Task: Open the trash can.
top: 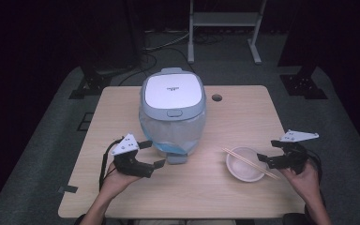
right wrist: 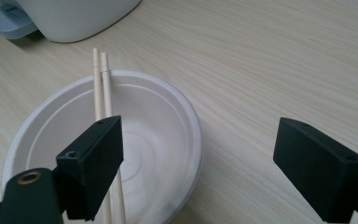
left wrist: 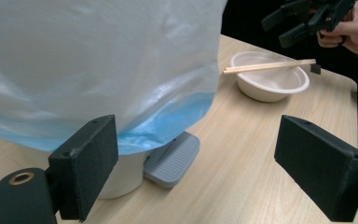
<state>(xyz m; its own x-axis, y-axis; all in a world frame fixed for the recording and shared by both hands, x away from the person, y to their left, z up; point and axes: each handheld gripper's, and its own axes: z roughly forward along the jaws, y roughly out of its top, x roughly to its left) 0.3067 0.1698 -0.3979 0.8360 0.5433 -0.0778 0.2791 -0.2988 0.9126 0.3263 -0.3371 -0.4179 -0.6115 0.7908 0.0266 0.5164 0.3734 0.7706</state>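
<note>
Left gripper [top: 152,154] jaws spread wide, empty, just beside the bagged white bin [top: 172,112] near the table's [top: 122,197] middle (grey foot pedal [left wrist: 172,158] at its base). Right gripper [top: 268,151] also wide open, gripping nothing, near the right edge beside the white bowl [top: 243,166]; chopsticks [top: 249,162] lie across its rim.

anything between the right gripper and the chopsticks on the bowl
Nothing visible. The right gripper hangs open just beside the chopsticks, which lie across the white bowl, with only bare table around. The pedal bin stands off to the side.
</note>
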